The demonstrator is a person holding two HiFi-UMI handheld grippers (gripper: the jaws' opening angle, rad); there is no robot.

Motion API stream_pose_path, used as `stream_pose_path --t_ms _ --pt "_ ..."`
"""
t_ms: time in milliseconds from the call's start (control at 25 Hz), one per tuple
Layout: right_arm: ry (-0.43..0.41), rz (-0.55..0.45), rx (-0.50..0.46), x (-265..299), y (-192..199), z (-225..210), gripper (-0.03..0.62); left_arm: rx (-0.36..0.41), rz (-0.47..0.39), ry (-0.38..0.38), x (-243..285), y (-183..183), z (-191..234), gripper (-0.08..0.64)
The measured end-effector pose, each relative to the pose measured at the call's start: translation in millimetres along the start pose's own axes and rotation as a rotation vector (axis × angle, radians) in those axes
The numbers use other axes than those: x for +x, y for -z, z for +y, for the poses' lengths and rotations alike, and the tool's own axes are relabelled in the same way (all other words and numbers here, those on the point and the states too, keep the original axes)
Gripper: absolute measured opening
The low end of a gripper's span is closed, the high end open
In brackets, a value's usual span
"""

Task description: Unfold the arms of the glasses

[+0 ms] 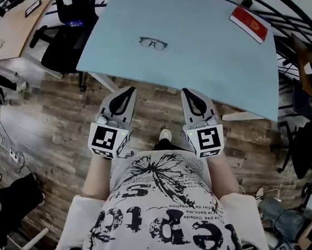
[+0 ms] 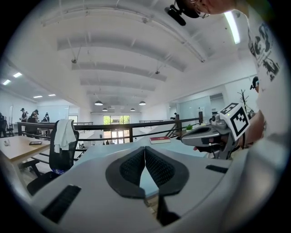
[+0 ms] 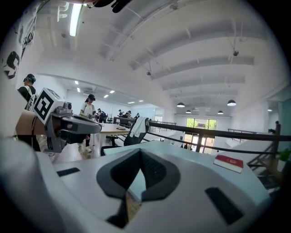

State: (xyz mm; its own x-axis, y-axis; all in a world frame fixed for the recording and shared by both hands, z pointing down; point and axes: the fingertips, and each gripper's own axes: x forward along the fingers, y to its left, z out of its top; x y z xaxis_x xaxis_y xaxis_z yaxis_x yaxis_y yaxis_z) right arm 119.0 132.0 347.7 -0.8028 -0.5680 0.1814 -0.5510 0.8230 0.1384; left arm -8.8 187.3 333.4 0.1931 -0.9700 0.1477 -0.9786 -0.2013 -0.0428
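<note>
Two shut grippers short of a pale-blue table, glasses out of reach.
Big open-plan room w/ white ribbed ceiling and wood-plank floor [image 1: 61, 122]; the pale-blue table [image 1: 208, 60] fills the top of the head view, w/ a wooden desk [image 1: 10, 26] and black chair [image 1: 70, 39] at its left. Left gripper [image 1: 130, 89] and right gripper [image 1: 187, 92] hang over the floor just off the near edge, both jaws closed, nothing between them. Red book [image 1: 248, 23] lies at the far right corner; glasses [image 1: 153, 43] sit left of the table's middle — well apart from both grippers.
</note>
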Motion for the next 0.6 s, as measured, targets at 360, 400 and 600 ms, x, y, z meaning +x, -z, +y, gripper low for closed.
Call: stream_pose_path --t_ms 360,400,600 --pt "-0.045 0.055 0.02 80.2 9.7 -70.1 0.011 -0.044 0.05 -0.027 99.7 1.7 40.9 0.018" --pt "-0.045 0.069 0.019 90.0 12.8 -73.2 0.011 -0.047 0.059 -0.029 107.4 4.9 48.6 0.018" --pt "-0.04 0.125 0.022 138.5 25.6 -96.5 0.011 -0.056 0.092 -0.016 155.2 17.3 84.2 0.018"
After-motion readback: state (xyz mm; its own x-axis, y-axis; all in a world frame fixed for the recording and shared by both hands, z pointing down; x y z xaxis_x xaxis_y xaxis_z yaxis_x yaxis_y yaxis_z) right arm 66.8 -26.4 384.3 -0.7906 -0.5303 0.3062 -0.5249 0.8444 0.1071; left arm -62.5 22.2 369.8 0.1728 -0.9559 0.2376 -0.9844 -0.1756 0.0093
